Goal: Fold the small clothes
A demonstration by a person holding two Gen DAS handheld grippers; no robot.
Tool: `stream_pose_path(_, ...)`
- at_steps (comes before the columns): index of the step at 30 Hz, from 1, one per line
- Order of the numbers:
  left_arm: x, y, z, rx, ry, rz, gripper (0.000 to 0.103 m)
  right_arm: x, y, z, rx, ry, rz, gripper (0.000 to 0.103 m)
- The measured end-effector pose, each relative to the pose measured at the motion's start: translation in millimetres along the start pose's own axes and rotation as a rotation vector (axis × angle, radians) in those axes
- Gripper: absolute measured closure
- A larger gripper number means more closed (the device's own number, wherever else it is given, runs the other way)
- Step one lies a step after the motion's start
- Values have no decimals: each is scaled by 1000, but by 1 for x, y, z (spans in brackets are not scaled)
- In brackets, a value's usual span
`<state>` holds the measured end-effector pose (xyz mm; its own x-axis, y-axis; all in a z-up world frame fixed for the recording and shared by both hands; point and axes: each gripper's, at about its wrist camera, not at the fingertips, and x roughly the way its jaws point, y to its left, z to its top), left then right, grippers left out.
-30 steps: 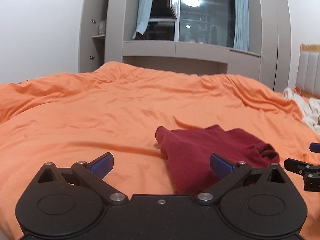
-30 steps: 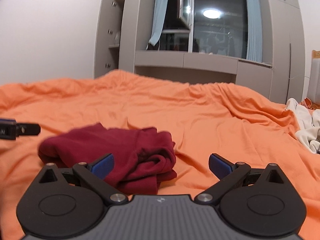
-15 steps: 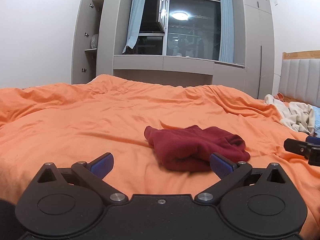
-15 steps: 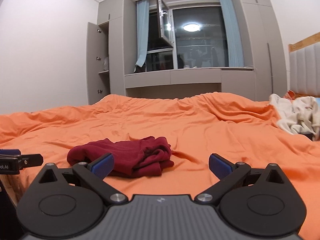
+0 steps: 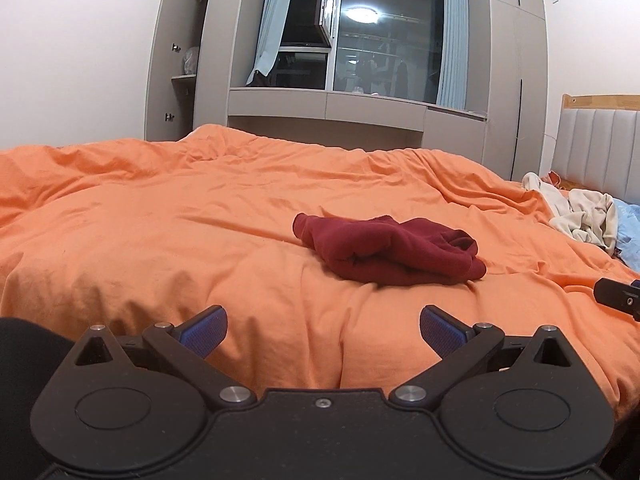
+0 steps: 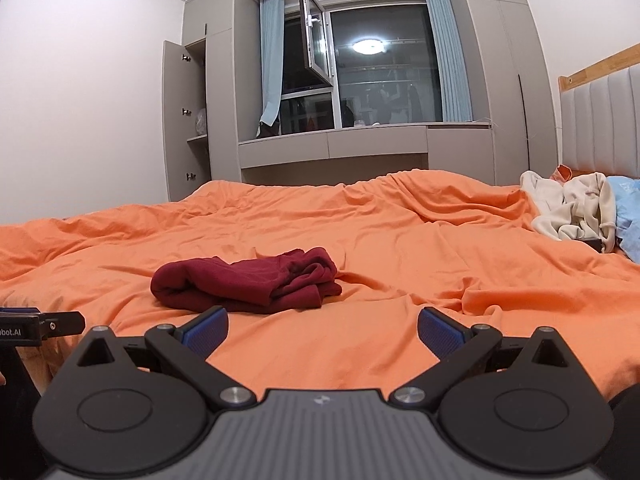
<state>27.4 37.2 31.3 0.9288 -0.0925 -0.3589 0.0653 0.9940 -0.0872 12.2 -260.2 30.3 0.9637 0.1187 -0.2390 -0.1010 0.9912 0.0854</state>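
A dark red garment [image 5: 390, 252] lies folded in a small bundle on the orange bed cover [image 5: 160, 232]. It also shows in the right wrist view [image 6: 248, 280]. My left gripper [image 5: 322, 330] is open and empty, held back from the garment near the bed's front edge. My right gripper [image 6: 322, 330] is open and empty too, back from the garment and to its right. A tip of the right gripper shows at the left wrist view's right edge [image 5: 618, 300]. A tip of the left gripper shows at the right wrist view's left edge [image 6: 40, 326].
A heap of cream and light blue clothes [image 6: 576, 210] lies at the far right by the padded headboard [image 6: 600, 128]. Grey cabinets [image 6: 192, 120] and a dark window [image 6: 380, 84] stand behind the bed.
Both grippers have pulled back and up from the red garment, which now lies farther off. Both stay open and empty. The garment has not moved on the bed.
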Motion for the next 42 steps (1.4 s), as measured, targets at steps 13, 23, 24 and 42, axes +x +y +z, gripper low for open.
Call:
stream_pose_path(13, 0, 2, 0, -5, 4, 7, 1, 3, 3, -2, -9, 7, 1, 0)
stream_pose_path(23, 2, 2, -1, 1, 10, 7, 1, 3, 2, -2, -12, 11, 1, 0)
stream_pose_path(24, 2, 2, -1, 1, 11, 7, 1, 4, 2, -2, -12, 11, 1, 0)
stream_pose_path(42, 3, 1, -1, 1, 15, 8, 1, 4, 2, -3, -12, 13, 2, 0)
